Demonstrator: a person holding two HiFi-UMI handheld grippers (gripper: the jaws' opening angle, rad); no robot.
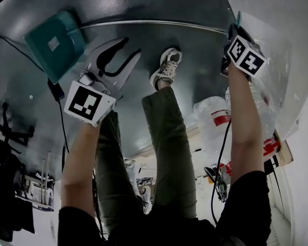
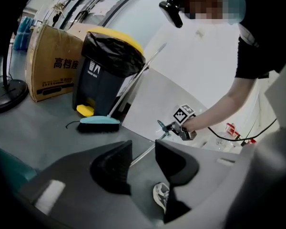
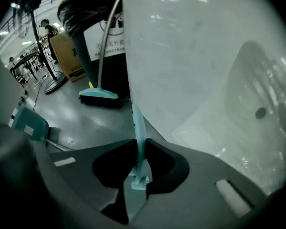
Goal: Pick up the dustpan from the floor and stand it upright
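The right gripper (image 3: 139, 149) has its jaws closed narrow on the teal grip (image 3: 137, 128) at the end of the dustpan's long handle. The grip runs straight out ahead of the jaws, pinched between both pads. From there the silver rod (image 1: 154, 21) runs off to the left of these jaws to the teal dustpan (image 1: 55, 44), which sits low at the grey floor (image 1: 118, 4). Whether the pan touches the floor cannot be told.

The left gripper (image 2: 143, 149) has its jaws apart with nothing between the pads. The rod passes well beyond their gap, and the person's shoe (image 2: 161, 196) shows below them.

Far ahead of the left jaws, a teal broom (image 2: 99, 123) leans against a black bin (image 2: 105, 75) with a yellow lid. A cardboard box (image 2: 55, 68) stands just left of the bin. A white panel (image 3: 190, 56) fills the space ahead and to the right of the right jaws.
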